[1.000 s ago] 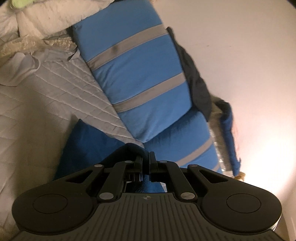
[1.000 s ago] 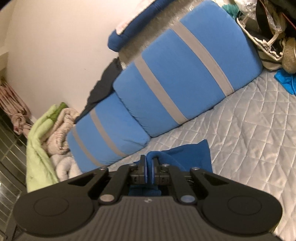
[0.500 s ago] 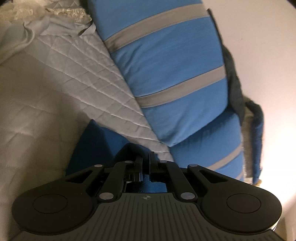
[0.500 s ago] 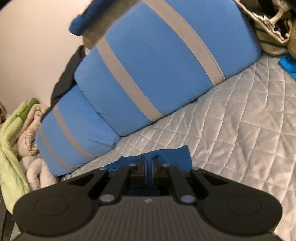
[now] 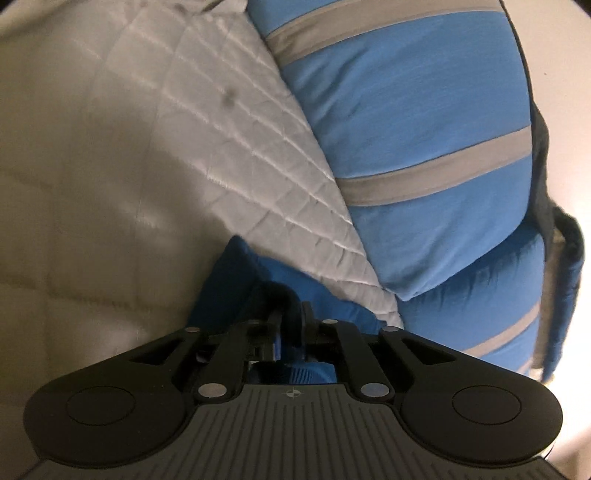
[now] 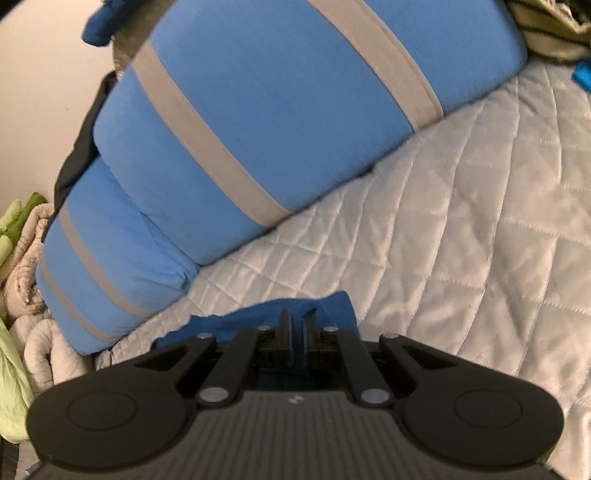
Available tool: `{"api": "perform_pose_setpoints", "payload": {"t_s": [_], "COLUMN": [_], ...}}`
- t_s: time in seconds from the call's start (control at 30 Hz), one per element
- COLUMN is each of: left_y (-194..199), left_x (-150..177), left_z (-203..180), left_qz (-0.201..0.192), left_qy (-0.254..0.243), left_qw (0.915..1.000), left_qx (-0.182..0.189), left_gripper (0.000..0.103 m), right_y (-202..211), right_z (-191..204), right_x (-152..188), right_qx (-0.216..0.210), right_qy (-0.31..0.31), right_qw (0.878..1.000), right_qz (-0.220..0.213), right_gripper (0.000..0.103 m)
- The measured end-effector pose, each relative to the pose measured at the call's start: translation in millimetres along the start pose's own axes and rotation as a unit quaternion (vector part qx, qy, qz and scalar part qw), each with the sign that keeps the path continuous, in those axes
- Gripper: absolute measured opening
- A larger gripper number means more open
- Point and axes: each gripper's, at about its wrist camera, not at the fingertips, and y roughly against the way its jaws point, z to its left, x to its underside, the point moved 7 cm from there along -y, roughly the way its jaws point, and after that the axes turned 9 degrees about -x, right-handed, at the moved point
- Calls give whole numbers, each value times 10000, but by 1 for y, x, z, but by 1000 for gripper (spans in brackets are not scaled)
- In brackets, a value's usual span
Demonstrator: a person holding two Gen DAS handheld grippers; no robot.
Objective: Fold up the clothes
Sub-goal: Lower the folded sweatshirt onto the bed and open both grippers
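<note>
A dark blue garment lies on the white quilted bed. My left gripper is shut on a bunched edge of it, low over the quilt. In the right wrist view the same blue garment spreads just ahead of my right gripper, which is shut on its edge. Most of the garment is hidden under the gripper bodies.
Two blue pillows with grey stripes lie along the wall side of the bed. A dark cloth hangs behind them. Green and beige bedding is piled at the left, a bag at the upper right.
Both grippers have moved forward and down toward the pillows and quilt, still holding the blue garment. The pillows now fill more of each view.
</note>
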Motion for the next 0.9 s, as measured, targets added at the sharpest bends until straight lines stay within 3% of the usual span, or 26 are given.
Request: {"api": "perform_pose_setpoints", "payload": {"t_s": [0.07, 0.13, 0.2, 0.43, 0.6, 0.67, 0.7, 0.73, 0.8, 0.9], "left_y": [8, 19, 29, 34, 31, 32, 32, 32, 37, 45], "left_x": [1, 4, 7, 35, 42, 42, 42, 42, 37, 22], "left_z": [-1, -6, -11, -23, -18, -16, -16, -16, -20, -31], "left_qz": [36, 66, 110, 618, 637, 765, 900, 1007, 1001, 782], "left_qy": [-7, -136, -308, -1072, -1129, -1076, -1033, -984, -872, -708], "left_qw": [9997, 9994, 9990, 9923, 9912, 9901, 9891, 9884, 9904, 9944], "left_qx": [225, 297, 293, 69, -274, -471, -545, -576, -375, 63], "left_gripper": [34, 54, 65, 65, 59, 31, 12, 8, 6, 5], "right_y": [-2, 2, 6, 15, 14, 15, 15, 15, 16, 19], "right_z": [-2, 1, 6, 17, 13, 12, 13, 14, 16, 21], "right_x": [3, 7, 12, 30, 46, 50, 52, 53, 53, 40], "right_qx": [-3, -121, -152, -267, 30, 62, 92, 122, 72, -148], "right_qy": [-103, -109, -14, 121, 198, 174, 177, 185, 119, -30], "right_qw": [9999, 9998, 9995, 9967, 9940, 9935, 9931, 9927, 9922, 9944], "right_qz": [61, 145, 273, 754, 1072, 1127, 1155, 1188, 1241, 1045], "right_gripper": [16, 50, 59, 68, 66, 65, 62, 43, 21, 13]}}
